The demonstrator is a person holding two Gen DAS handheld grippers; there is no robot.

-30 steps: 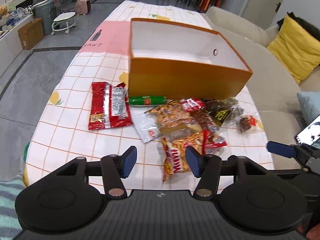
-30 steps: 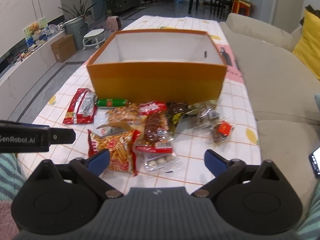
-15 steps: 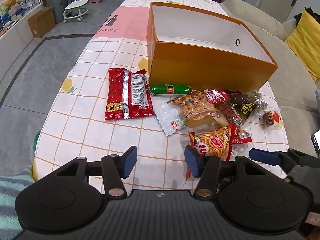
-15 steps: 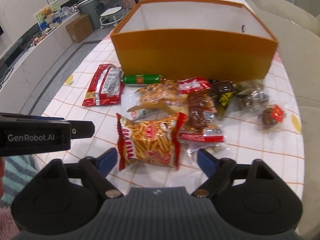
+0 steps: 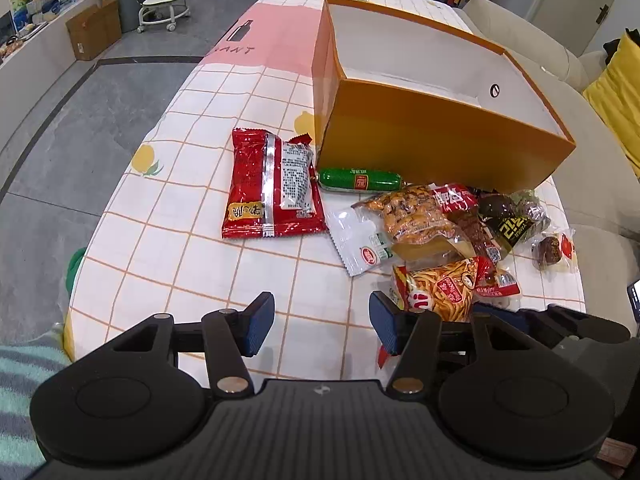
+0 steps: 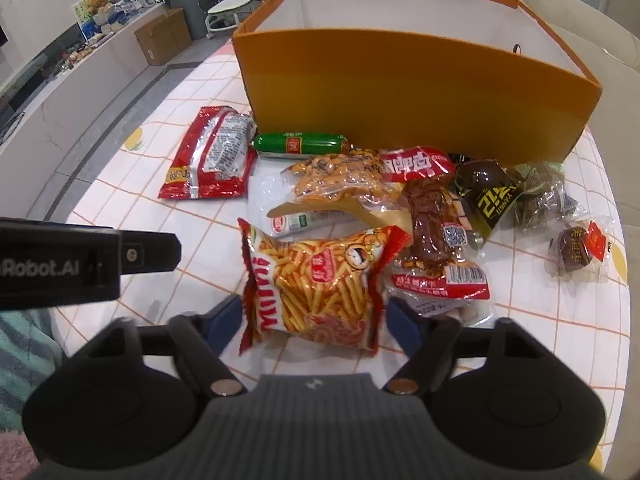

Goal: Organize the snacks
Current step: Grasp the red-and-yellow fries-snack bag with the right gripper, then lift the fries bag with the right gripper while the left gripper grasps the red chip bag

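Snacks are all still out on the table (image 5: 192,208), bunched up right in front of the orange box (image 6: 400,92), which looks empty from both views.

Right gripper (image 6: 314,318) is the one doing something here. It's down over the bag of fries-style chips (image 6: 316,280), and its jaws are closing with the near end of the bag sitting between them. The blue pads look like they're right up against the bag's two side edges, but I honestly can't tell if they're squeezing yet or just beside it. The bag's long side runs away from the gripper toward the box, so the jaws are pinching across its width, which seems like the sensible way to grab it.

Left gripper (image 5: 322,326) hangs over bare tablecloth with the jaws about half open and nothing in them. The chips bag is just off to its right, so the right hand is clearly the nearer one.

My guess for the next bit: get a firm hold, lift, carry it straight ahead over the box's front wall. Crinkly bag, could slip.
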